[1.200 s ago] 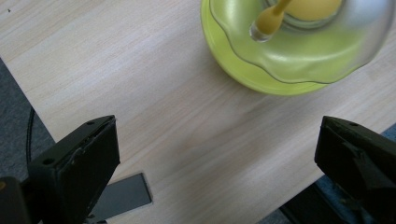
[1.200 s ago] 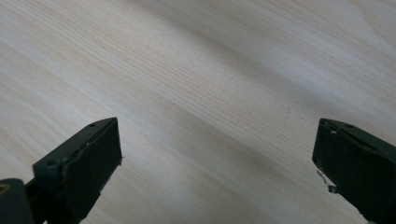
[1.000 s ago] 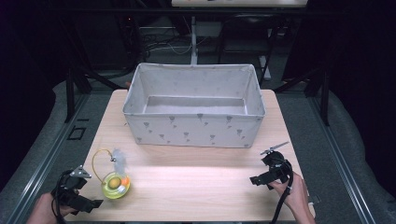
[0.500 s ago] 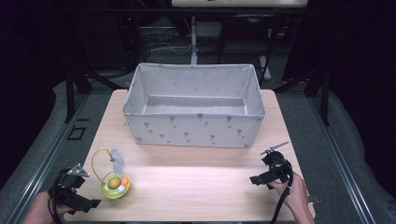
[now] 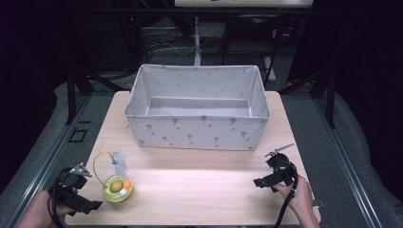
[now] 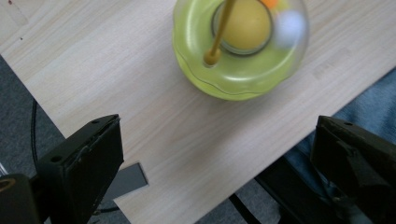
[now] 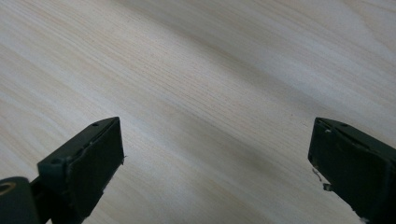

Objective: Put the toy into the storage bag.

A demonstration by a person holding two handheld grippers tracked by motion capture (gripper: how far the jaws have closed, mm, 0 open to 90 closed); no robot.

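Lying at the table's [image 5: 199,175] near-left corner, the yellow toy [image 5: 117,188] sits just beside the left gripper [image 5: 78,205], jaws spread wide; the right gripper [image 5: 266,180] hovers well apart, likewise spread.

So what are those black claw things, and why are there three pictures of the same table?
The claws are grippers, tools with two black jaws, and a person holds one in each hand. One picture comes from a camera high above the wooden table. There you see the left gripper and the right gripper. The other two pictures come from little cameras riding on the grippers, looking along their jaws. On the table stands a big grey fabric box, and near the left gripper lies a yellow-green toy with a ball inside and a thin yellow loop. Both grippers are open and hold nothing.
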